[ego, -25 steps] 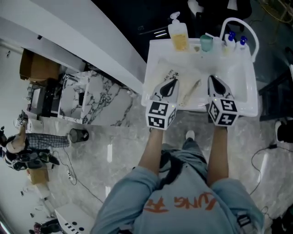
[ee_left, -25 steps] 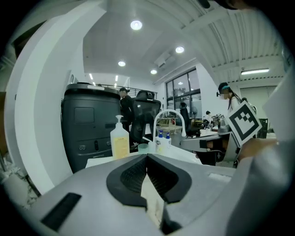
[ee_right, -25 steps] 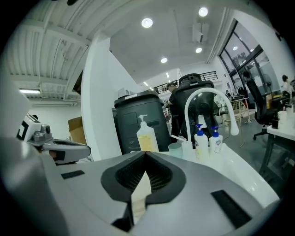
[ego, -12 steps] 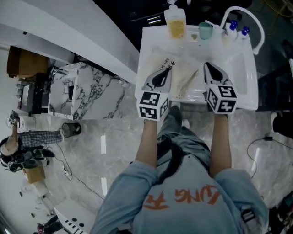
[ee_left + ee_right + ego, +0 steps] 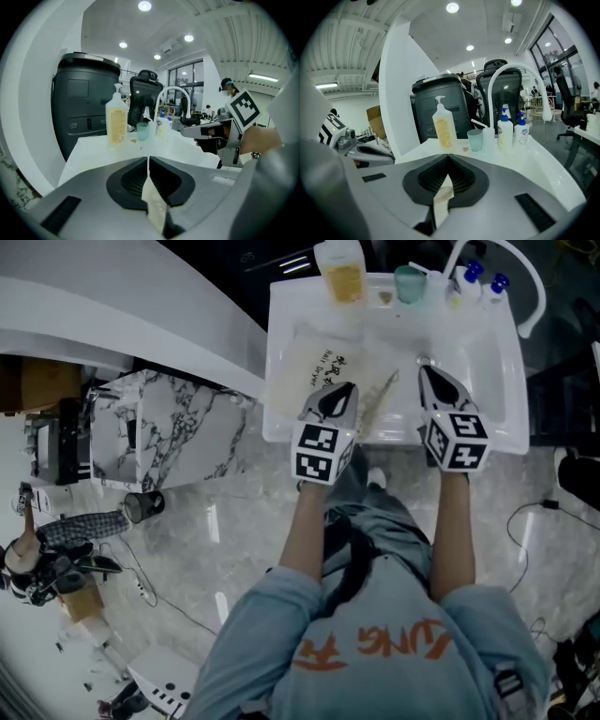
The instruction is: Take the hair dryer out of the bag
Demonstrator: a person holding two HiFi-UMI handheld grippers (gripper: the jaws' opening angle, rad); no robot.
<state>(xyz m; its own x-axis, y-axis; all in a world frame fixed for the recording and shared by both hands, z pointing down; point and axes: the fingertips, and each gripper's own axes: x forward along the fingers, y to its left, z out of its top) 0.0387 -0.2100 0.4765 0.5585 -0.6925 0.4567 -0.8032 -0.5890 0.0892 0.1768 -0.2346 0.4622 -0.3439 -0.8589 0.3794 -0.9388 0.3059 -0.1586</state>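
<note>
Plainly, the grey left gripper [image 5: 343, 390] and grey right gripper [image 5: 427, 374] both have their jaws pressed together on nothing, held over the white rectangular basin [image 5: 277, 424] where the flat cream printed bag [image 5: 314, 367] lies, its hair dryer unseen.

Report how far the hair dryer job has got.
Nothing looks done: the bag lies in the white basin, no hair dryer showing. In hand: the left gripper and right gripper hover over it, jaws shut, empty. Remaining: grip the bag, open it, pull the dryer out.
</note>
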